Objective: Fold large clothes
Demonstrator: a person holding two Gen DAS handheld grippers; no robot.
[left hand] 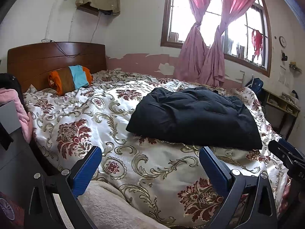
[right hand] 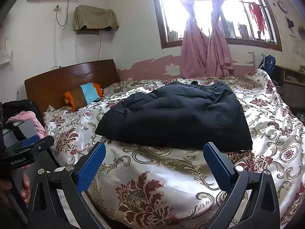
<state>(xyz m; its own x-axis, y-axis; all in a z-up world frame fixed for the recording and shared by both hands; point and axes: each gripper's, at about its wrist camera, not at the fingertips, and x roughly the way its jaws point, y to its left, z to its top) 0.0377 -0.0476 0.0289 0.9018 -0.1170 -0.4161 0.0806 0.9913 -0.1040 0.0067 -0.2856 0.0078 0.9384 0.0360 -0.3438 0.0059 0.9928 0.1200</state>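
Garment: dark, puffy jacket point(left hand: 196, 118) point(right hand: 175, 118), already folded into a rough rectangle, surface creased and quilted.
Place: it lies on the floral bedspread point(left hand: 106, 114) point(right hand: 171, 171), in the middle of the bed, its near edge facing both grippers.
Left gripper point(left hand: 150, 157): jaws wide open, nothing between them, held above the bed's near edge, short of the jacket and not touching it.
Right gripper point(right hand: 154, 152): jaws wide open and empty, just short of the jacket's near edge, aimed at it.
Pillow point(left hand: 70, 80) point(right hand: 83, 95): striped orange, brown and blue, against the headboard point(left hand: 55, 59), well apart from the jacket.
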